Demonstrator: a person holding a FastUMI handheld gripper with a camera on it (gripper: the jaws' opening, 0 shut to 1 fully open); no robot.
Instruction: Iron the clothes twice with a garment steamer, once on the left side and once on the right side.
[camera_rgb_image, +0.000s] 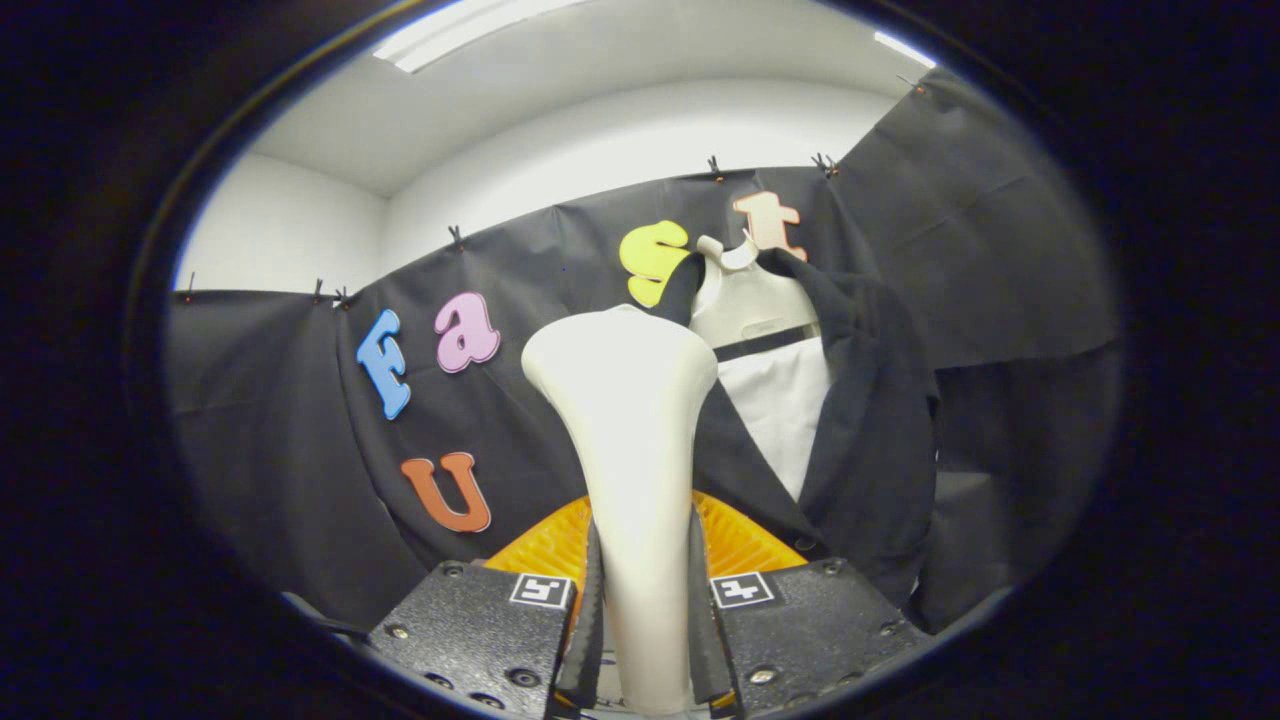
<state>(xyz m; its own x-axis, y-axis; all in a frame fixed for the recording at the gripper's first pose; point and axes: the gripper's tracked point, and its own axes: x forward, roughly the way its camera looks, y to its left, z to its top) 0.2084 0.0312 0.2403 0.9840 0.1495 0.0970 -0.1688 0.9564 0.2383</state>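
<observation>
A white garment steamer (628, 420) stands upright between my fingers, its handle clamped by both and its wide head raised ahead of me. My gripper (645, 600) is shut on that handle. Beyond the steamer head, slightly to its right, a black jacket (870, 420) hangs open on a white mannequin torso (745, 300) with a white panel (785, 410) showing between the lapels. The steamer head sits near the jacket's left lapel; whether it touches the cloth I cannot tell.
An orange ribbed part (740, 545) shows just behind the steamer handle, low between the fingers. Black cloth (280, 430) lines the booth all round behind the jacket. White walls and ceiling lights rise above the cloth.
</observation>
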